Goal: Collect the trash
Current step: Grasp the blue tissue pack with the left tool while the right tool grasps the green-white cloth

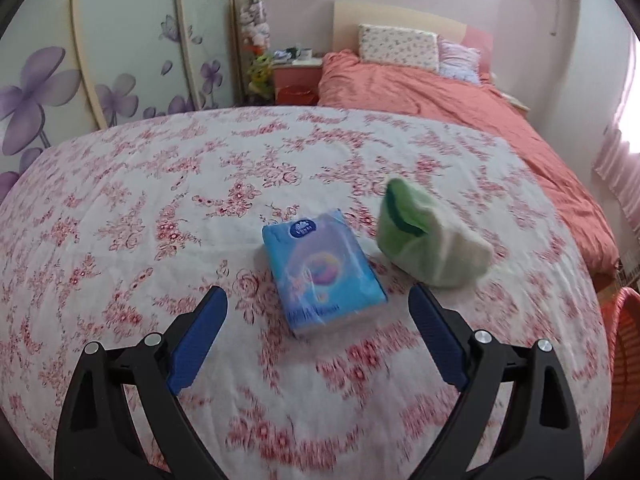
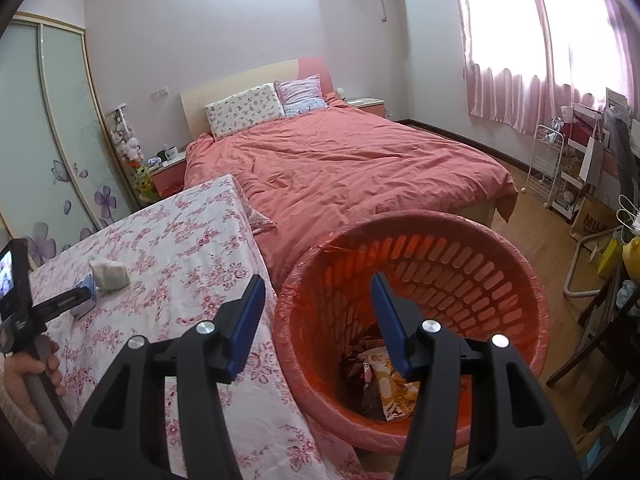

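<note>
Left gripper (image 1: pixel 316 300): jaws spread wide, empty, above the tissue pack (image 1: pixel 322 272). Right gripper (image 2: pixel 318 300): half-spread, empty, over the basket (image 2: pixel 500 280).

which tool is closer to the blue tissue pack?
Left. Left tool is open right over the tissue pack; right tool is open over the red basket, off the table.

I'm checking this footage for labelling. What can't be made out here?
- Tissue pack print: left wrist view, motion blur.
- Green-white bundle: left wrist view, blurred, identity unclear.
- Basket contents: right wrist view, partly behind right gripper.
- Basket: left wrist view, cut by the right edge.
</note>
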